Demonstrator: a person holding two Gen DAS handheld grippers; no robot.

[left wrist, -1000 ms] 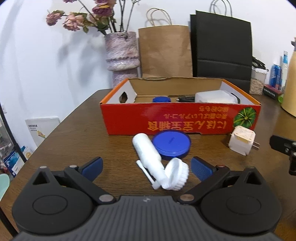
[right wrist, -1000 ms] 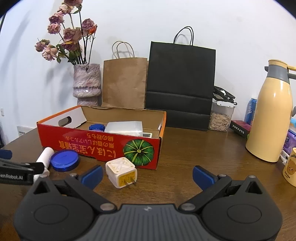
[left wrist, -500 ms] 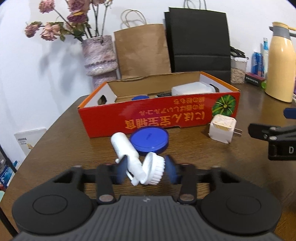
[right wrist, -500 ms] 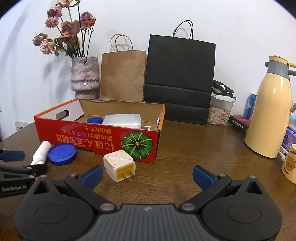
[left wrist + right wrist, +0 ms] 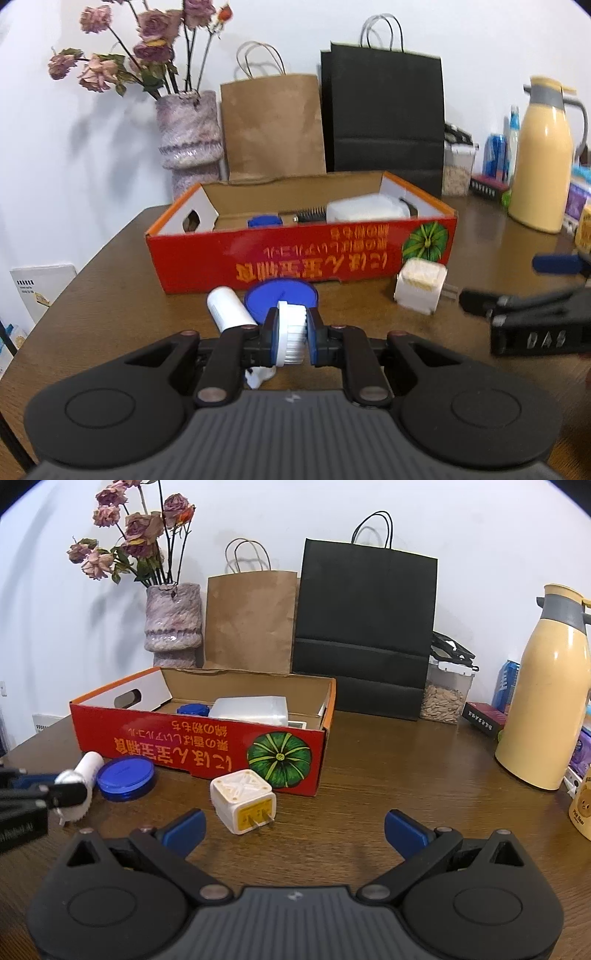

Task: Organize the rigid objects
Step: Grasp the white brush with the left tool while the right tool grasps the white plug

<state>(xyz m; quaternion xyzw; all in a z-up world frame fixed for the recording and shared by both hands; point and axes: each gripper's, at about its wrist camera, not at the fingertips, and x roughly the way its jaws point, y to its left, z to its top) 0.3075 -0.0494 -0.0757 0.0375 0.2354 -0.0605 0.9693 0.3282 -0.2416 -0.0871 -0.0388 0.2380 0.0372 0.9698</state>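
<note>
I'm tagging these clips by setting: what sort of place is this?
Probably a home, at a wooden table against a wall: a vase of dried roses, paper shopping bags and a yellow thermos jug stand along it.

A dark brown wooden table (image 5: 388,786) carries a red cardboard box (image 5: 207,753) printed with a green pumpkin. In front of the box lie a round blue lid (image 5: 125,778) and a white plug adapter (image 5: 242,800). Behind the box stand a mottled purple vase (image 5: 173,624), a brown paper bag (image 5: 249,622) and a black paper bag (image 5: 364,627). At right stands a yellow thermos jug (image 5: 545,690).
</note>
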